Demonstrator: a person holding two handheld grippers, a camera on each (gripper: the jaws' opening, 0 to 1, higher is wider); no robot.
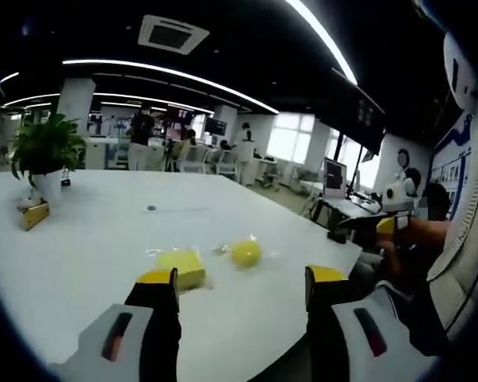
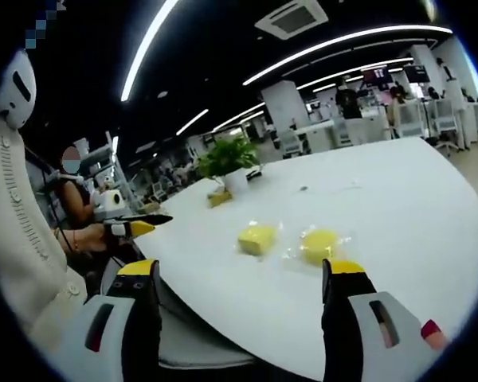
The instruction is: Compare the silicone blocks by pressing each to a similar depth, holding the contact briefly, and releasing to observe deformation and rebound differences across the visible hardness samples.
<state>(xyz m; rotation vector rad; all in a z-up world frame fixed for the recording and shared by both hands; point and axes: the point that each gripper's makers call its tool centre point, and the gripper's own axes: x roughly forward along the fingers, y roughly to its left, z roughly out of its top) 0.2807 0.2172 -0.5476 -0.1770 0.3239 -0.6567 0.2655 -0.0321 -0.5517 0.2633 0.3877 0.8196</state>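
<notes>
White worktop (image 1: 80, 239), glossy, in an open-plan office under curved ceiling light strips (image 1: 167, 76). Two yellow silicone pieces lie near the worktop's edge: a square block (image 1: 181, 267) and, just beside it, a round block (image 1: 245, 252). A potted plant (image 1: 45, 155) stands well behind them. Left gripper (image 1: 240, 288) and right gripper (image 2: 244, 280) hover above the worktop edge, jaws wide apart, holding nothing.
</notes>
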